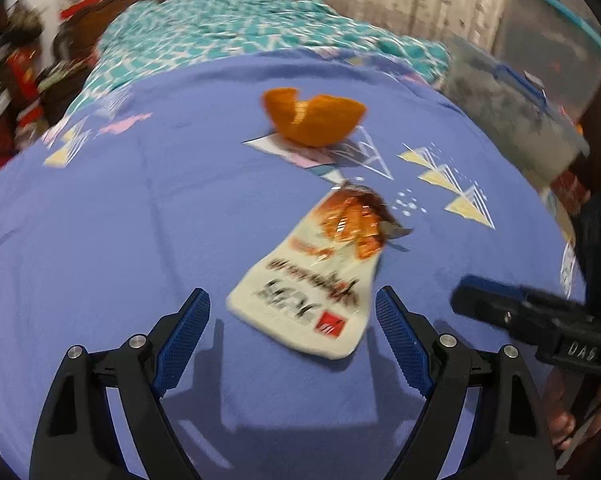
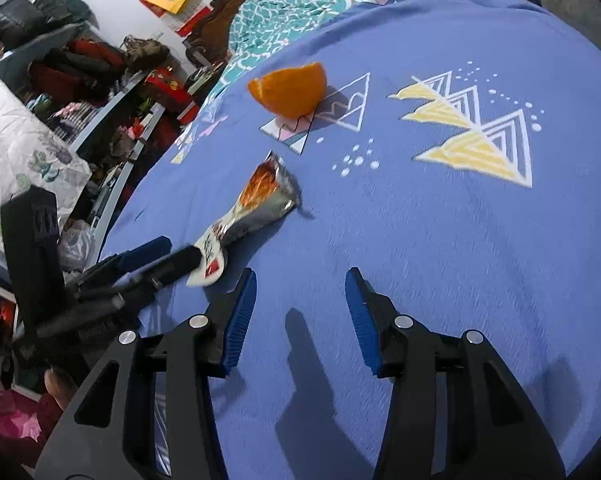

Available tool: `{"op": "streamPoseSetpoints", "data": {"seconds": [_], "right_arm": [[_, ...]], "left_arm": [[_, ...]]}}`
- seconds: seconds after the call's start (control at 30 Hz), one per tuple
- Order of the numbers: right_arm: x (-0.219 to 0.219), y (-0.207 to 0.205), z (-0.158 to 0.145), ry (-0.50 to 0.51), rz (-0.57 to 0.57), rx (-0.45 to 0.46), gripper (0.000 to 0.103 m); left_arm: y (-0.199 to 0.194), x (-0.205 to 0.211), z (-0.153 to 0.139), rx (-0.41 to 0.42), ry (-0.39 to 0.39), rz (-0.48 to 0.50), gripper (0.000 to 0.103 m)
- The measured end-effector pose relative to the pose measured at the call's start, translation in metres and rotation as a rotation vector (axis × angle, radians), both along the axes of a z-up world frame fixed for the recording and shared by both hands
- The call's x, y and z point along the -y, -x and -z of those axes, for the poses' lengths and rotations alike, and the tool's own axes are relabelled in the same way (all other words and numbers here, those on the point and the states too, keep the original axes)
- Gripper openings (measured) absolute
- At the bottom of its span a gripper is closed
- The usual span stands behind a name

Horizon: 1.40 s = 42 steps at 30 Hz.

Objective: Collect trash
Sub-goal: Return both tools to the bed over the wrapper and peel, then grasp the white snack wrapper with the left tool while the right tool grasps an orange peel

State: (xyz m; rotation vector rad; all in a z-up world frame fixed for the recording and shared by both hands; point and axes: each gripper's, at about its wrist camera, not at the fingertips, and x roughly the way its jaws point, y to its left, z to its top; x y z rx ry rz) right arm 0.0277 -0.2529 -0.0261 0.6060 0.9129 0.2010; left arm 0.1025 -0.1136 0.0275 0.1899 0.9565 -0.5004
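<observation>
While I hold both grippers over the blue bedsheet (image 1: 100,240):
Left gripper (image 1: 292,312): jaws spread, the wrapper's end between them.
Right gripper (image 2: 300,292): jaws spread, nothing between; housing reads "DA6".
Snack wrapper (image 1: 320,268): flat on sheet, print blurred (unreadable).
Orange peel (image 1: 314,118): beyond wrapper.
Clear bin (image 1: 540,92): contents indistinct.

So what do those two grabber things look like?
Both match. The left gripper has black plastic arms shaped like a V, with silver round bolts and bumpy blue pads inside its jaws. The right gripper looks the same. From the left wrist camera, its black side shows white letters, roughly "DAS".
</observation>
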Motion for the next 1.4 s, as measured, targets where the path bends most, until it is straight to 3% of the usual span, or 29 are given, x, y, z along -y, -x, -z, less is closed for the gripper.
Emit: {"op": "streamPoseSetpoints", "data": {"seconds": [0.2, 0.27, 0.37, 0.4, 0.43, 0.73, 0.9, 0.97, 1.13, 1.4], "right_arm": [[0.031, -0.019, -0.009, -0.013, 0.056, 0.001, 0.055], [0.039, -0.027, -0.012, -0.019, 0.077, 0.009, 0.071], [0.053, -0.049, -0.017, -0.048, 0.111, 0.03, 0.077], [0.055, -0.058, -0.018, -0.053, 0.113, 0.034, 0.078], [0.055, -0.067, -0.02, -0.05, 0.115, 0.037, 0.08], [0.016, -0.155, -0.019, 0.07, 0.032, 0.041, 0.092], [-0.008, -0.198, -0.015, 0.198, -0.014, 0.04, 0.092], [-0.013, -0.207, -0.011, 0.228, -0.024, 0.03, 0.072], [-0.015, -0.195, -0.014, 0.287, -0.017, 0.041, 0.039], [0.008, -0.115, -0.017, 0.282, 0.039, 0.019, 0.032]], "left_arm": [[-0.016, 0.038, 0.025, 0.007, -0.125, 0.043, 0.082], [-0.019, 0.033, 0.024, 0.029, -0.102, 0.022, 0.067], [-0.025, 0.018, 0.017, 0.04, -0.003, 0.002, 0.051], [-0.025, 0.013, 0.013, 0.062, 0.028, -0.003, 0.033], [-0.026, 0.01, 0.011, 0.081, 0.032, -0.018, 0.026], [-0.045, -0.03, 0.008, 0.027, 0.237, -0.103, 0.026], [-0.049, -0.031, 0.008, 0.004, 0.262, -0.095, 0.027], [-0.047, -0.03, 0.008, 0.006, 0.256, -0.092, 0.027], [-0.045, -0.026, 0.009, 0.012, 0.232, -0.088, 0.027], [-0.041, -0.024, 0.007, 0.027, 0.218, -0.089, 0.027]]}}
